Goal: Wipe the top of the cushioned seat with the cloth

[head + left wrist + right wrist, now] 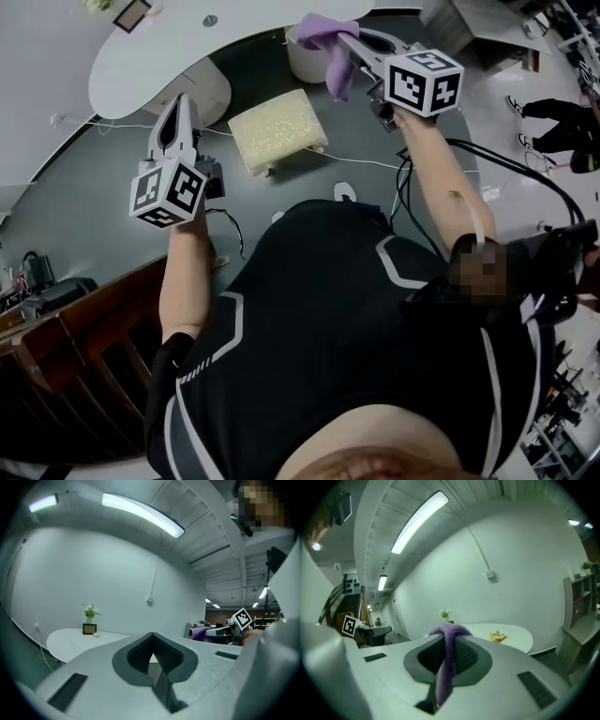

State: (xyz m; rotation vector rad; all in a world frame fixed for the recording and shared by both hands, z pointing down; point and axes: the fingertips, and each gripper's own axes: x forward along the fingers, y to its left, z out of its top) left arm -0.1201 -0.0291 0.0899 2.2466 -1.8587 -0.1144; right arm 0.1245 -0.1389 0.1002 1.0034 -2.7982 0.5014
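While in right tongs [345, 39], cloth [339, 75] vertical

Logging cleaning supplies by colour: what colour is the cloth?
Purple cloth, clearest in the right gripper view.

A dark grey floor [94, 178] is filling the upper middle of the head view, and a thin white cable [361, 162] is lying across it. A white curved table [169, 56] is standing at the upper left, and brown wooden furniture [94, 319] is showing at the lower left. In the left gripper view, a long ceiling light [140, 513] is shining above a plain white wall [93, 569]. A grey shelf unit [581, 597] is standing at the right edge of the right gripper view.
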